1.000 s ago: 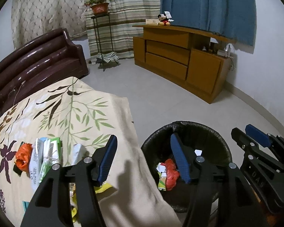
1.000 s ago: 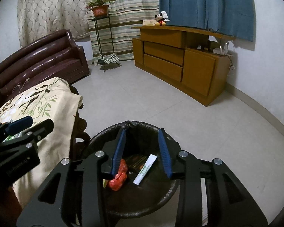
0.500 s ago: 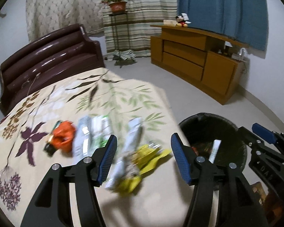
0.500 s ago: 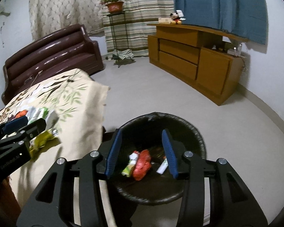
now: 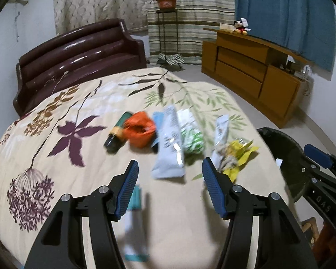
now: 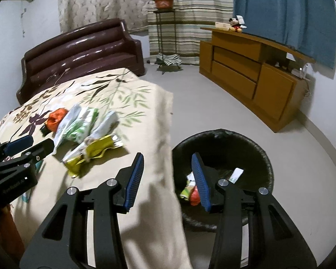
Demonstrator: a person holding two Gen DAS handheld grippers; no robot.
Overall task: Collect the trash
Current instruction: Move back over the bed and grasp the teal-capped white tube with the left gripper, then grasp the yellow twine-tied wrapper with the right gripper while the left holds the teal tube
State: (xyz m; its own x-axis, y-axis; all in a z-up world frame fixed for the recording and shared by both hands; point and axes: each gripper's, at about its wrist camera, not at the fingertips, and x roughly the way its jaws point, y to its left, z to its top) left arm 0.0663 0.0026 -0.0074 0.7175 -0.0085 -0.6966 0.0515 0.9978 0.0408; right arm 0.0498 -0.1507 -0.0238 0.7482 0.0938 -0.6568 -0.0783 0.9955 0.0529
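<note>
Fingers (image 5: 132,179) of both grippers apart, holding nothing.

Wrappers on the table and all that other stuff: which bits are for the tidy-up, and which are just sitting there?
For the job: orange wrapper, pale blue packet, green-and-white packet, yellow wrapper, black bin.

Just there: brown sofa, potted plant, wooden cabinet, toy mouse.

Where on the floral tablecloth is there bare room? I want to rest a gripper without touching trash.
Free: the cloth left of the orange wrapper, over the purple flowers, and the far strip toward the brown sofa. Crowded: the wrapper row from orange to yellow packet, near the black bin.
</note>
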